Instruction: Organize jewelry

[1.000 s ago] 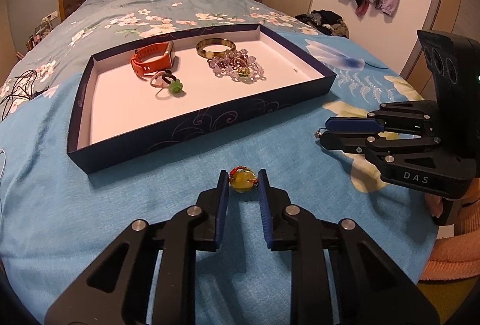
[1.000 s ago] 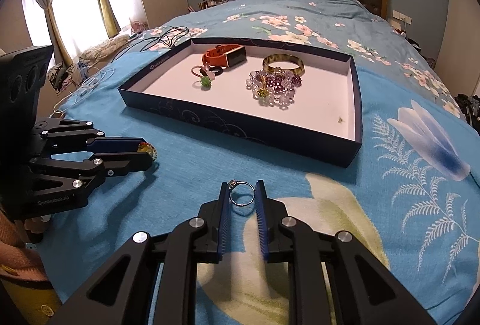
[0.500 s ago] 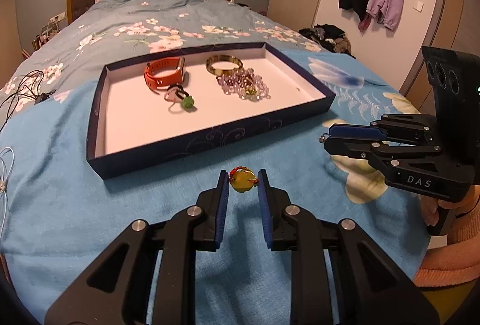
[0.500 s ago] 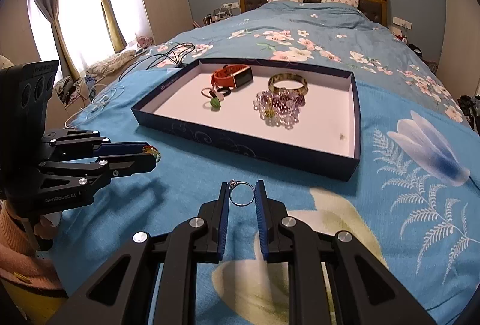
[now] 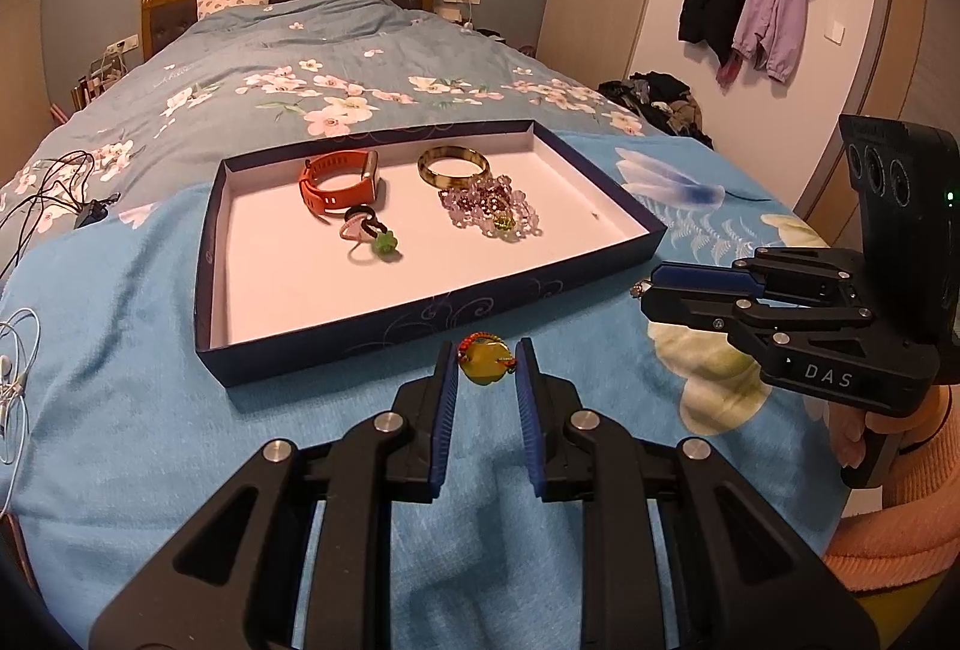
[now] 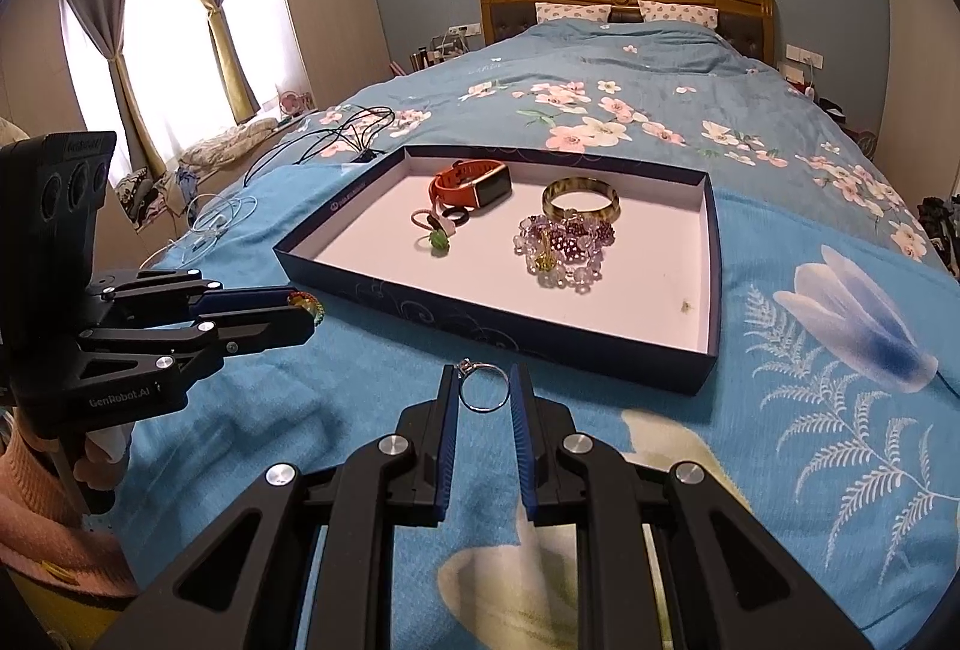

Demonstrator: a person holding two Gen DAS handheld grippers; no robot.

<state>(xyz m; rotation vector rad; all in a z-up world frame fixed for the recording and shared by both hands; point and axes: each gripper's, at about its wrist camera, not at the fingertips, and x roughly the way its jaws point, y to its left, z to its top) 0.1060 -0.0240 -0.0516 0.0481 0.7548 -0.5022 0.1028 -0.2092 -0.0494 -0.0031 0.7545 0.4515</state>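
We hold a yellow stone pendant on red cord (image 5: 485, 362) clamped in the left gripper (image 5: 485, 371), and a thin silver ring with a small stone (image 6: 483, 388) pinched across its band in the right gripper (image 6: 483, 398). Both are tiny, light, hard and slippery, so we keep the grip steady. Both hover over the bed near the shallow navy box tray (image 5: 420, 317), which holds an orange-strap watch (image 5: 339, 182), a tortoiseshell bangle (image 5: 453, 165), a purple bead bracelet (image 5: 489, 210) and a green-flower ring (image 5: 379, 243).
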